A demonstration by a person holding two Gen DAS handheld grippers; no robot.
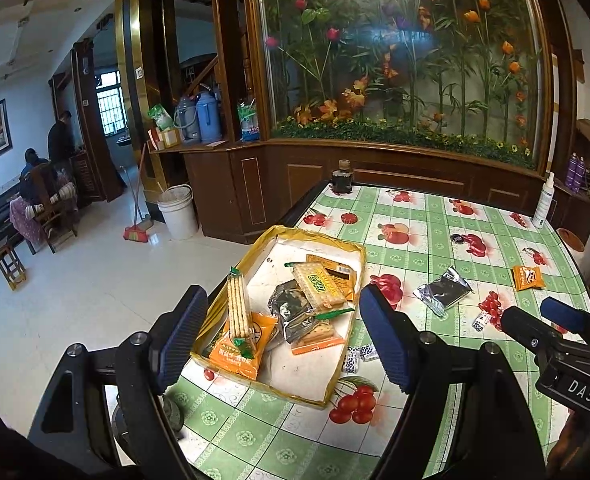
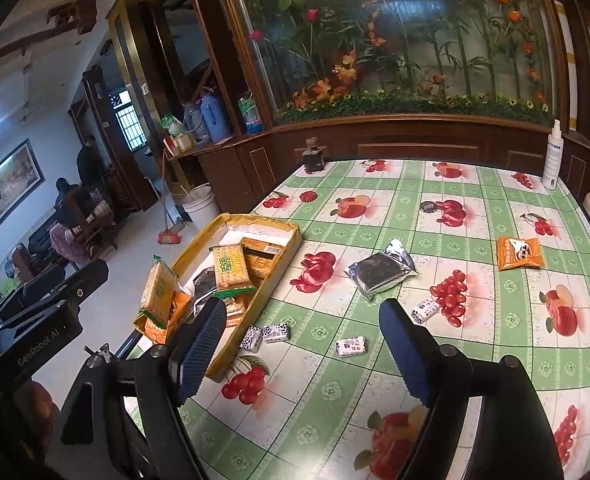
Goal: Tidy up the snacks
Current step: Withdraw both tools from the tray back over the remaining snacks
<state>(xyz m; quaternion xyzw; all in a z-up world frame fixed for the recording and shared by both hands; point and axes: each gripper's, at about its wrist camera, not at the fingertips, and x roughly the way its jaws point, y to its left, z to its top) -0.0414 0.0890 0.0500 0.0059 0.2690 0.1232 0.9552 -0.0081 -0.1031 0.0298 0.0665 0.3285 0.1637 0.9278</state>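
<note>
White candy (image 2: pixel 351 346) only in right wrist view

A lived-in home: thermos flasks (image 1: pixel 203 116) on wooden cabinets, a broom (image 1: pixel 137 232) and bucket (image 1: pixel 179 212) at middle left, fruit-print cloth on the bench (image 1: pixel 435 248).

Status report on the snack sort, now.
Left gripper and right gripper open, empty. Tray part filled; silver packet, orange packet, candies loose. Nothing blocking.

A white spray bottle (image 2: pixel 555 156) and dark ink bottle (image 2: pixel 313 157) stand on the fruit-print table (image 2: pixel 375 320); a broom (image 1: pixel 137 232) leans beside a white bucket (image 1: pixel 178 212).
</note>
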